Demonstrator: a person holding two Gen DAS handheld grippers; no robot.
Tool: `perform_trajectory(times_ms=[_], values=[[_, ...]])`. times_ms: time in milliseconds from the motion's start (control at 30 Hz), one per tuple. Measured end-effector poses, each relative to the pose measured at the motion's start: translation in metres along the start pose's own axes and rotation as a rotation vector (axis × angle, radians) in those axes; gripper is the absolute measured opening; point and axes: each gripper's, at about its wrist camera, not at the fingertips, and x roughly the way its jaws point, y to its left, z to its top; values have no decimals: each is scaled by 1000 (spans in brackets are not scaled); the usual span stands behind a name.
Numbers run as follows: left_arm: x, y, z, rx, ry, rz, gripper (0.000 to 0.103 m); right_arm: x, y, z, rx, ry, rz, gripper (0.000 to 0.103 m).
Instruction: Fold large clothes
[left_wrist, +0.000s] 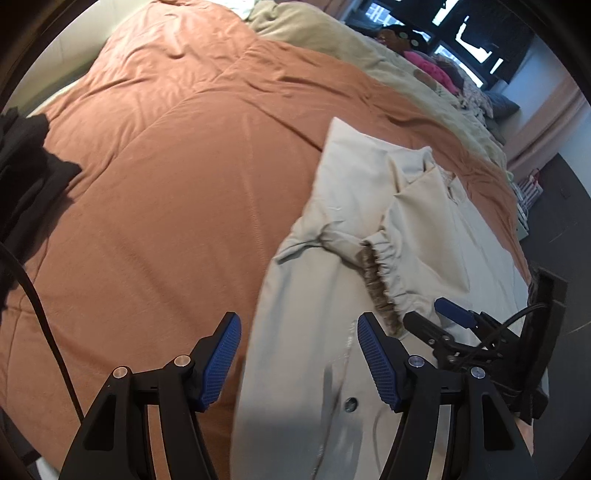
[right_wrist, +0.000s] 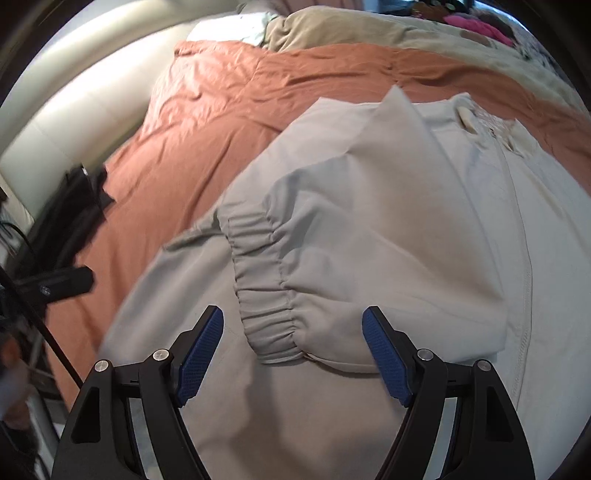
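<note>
From the left wrist camera, the left gripper (left_wrist: 299, 332) hangs with its jaws apart and nothing between the blue pads, over the near left edge of a pale beige jacket (left_wrist: 332, 229) that lies spread on a rust-orange bedspread (left_wrist: 177, 177). One sleeve is folded across the jacket's body, its gathered elastic cuff (left_wrist: 380, 273) lying just beyond the right-hand finger. This view alone shows a round snap button (left_wrist: 349, 404) on the jacket front near the camera, and the right gripper (left_wrist: 432, 314) coming in from the right edge, low over the jacket beside the cuff, its jaws also apart. It also takes in a tan blanket (left_wrist: 332, 33) along the far side of the bed, a pink heap (left_wrist: 432, 66) beyond that, dark window frames, and a black garment (left_wrist: 26, 162) at the left edge. From the right wrist camera, the right gripper (right_wrist: 293, 321) is spread wide and holds nothing; the cuff (right_wrist: 262, 291) sits between and just ahead of its fingertips, not touching the pads. Only this view shows the jacket's long stitched seam (right_wrist: 526, 277) running down the right side, the collar area (right_wrist: 480, 122) at the far end, a cream padded headboard (right_wrist: 74, 92), and a pale pillow (right_wrist: 229, 31) at the head of the bedspread (right_wrist: 221, 110). The black garment (right_wrist: 74, 206) lies at the bed's left edge here, blurred.
</note>
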Motion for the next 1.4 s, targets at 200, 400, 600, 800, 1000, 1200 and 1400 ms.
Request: perform_trajectory(times_ms=[200, 400, 600, 800, 1000, 1200, 1400], values=[[-6, 14, -7, -22, 0, 4, 67, 44, 41, -4, -174, 93, -141, 76], [-10, 15, -6, -24, 2, 13, 67, 32, 22, 6, -43, 41, -89, 26], [-13, 9, -2, -9, -10, 2, 67, -24, -29, 4, 146, -132, -67, 23], [-4, 1, 3, 22, 4, 8, 67, -74, -97, -29, 402, -323, -53, 20], [10, -9, 14, 56, 8, 27, 67, -88, -163, -69, 685, -429, -142, 21], [33, -15, 22, 69, 33, 31, 67, -71, -190, -106, 886, -415, -79, 81], [55, -24, 31, 121, 42, 74, 67, -46, -203, -137, 1059, -332, 41, 81]])
